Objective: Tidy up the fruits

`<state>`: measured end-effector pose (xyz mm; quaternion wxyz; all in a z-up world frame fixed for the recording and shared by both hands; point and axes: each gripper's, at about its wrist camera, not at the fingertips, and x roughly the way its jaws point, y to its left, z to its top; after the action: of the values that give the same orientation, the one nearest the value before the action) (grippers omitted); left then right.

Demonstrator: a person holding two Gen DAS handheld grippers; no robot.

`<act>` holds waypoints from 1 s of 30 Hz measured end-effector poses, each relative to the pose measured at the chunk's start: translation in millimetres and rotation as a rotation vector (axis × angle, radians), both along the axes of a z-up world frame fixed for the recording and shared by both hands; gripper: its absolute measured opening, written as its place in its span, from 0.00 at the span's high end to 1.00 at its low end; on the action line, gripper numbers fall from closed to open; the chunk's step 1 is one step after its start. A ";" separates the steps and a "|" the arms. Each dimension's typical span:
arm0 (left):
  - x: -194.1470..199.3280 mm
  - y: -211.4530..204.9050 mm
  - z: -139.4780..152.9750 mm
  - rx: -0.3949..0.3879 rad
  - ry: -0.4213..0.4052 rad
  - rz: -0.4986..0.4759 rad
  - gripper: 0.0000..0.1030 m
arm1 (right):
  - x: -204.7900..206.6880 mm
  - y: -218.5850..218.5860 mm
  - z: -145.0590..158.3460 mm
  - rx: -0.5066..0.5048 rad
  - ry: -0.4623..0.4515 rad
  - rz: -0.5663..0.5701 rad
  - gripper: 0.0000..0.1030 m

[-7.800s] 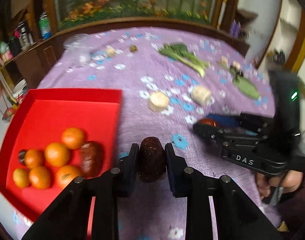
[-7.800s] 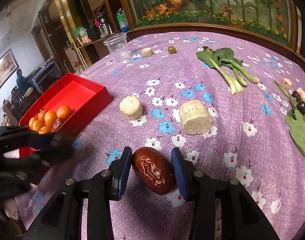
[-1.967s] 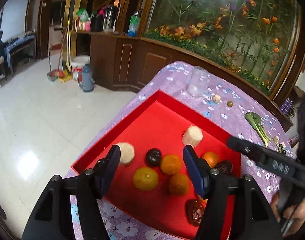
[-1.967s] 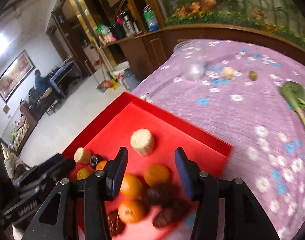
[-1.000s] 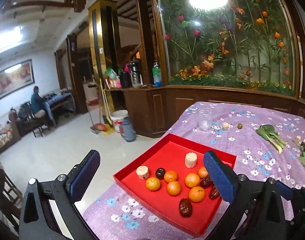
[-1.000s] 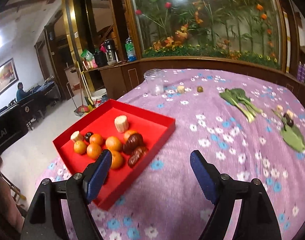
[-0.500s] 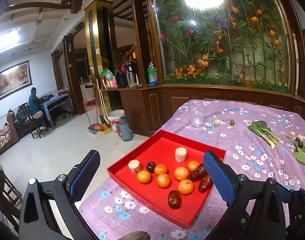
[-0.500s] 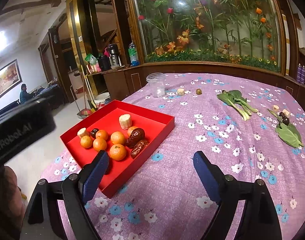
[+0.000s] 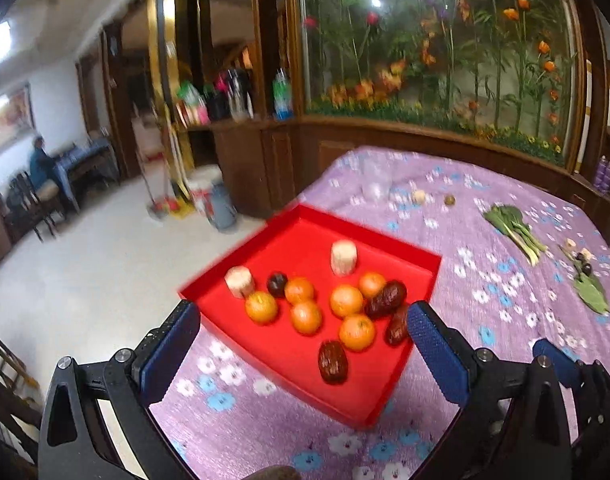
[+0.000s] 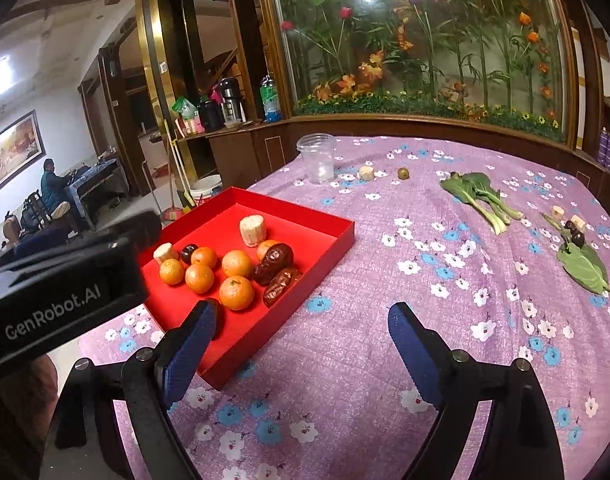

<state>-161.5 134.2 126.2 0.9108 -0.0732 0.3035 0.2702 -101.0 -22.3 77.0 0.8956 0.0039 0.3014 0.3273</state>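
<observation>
I am seeing bare purple cloth (image 10: 345,360) lying open between the red tray (image 10: 329,240) and the bok choy (image 10: 481,196). Inside the tray, oranges (image 10: 236,264) and dates (image 10: 273,258) are crowding the near half; its far corner is lying bare.

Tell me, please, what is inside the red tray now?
Inside the red tray are six oranges, three brown dates, one small dark fruit and two pale cut pieces. The right gripper's finger covers part of one date and the tray's near corner.
</observation>
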 end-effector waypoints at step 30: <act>-2.9 130.4 -57.4 -0.675 -0.047 -0.115 0.40 | 37.7 31.6 -20.6 -0.085 0.077 0.079 0.11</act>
<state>-164.4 264.6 68.8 0.8556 -0.3597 0.3583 0.1010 -63.3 9.3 56.4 0.8691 -0.0336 0.3492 0.3488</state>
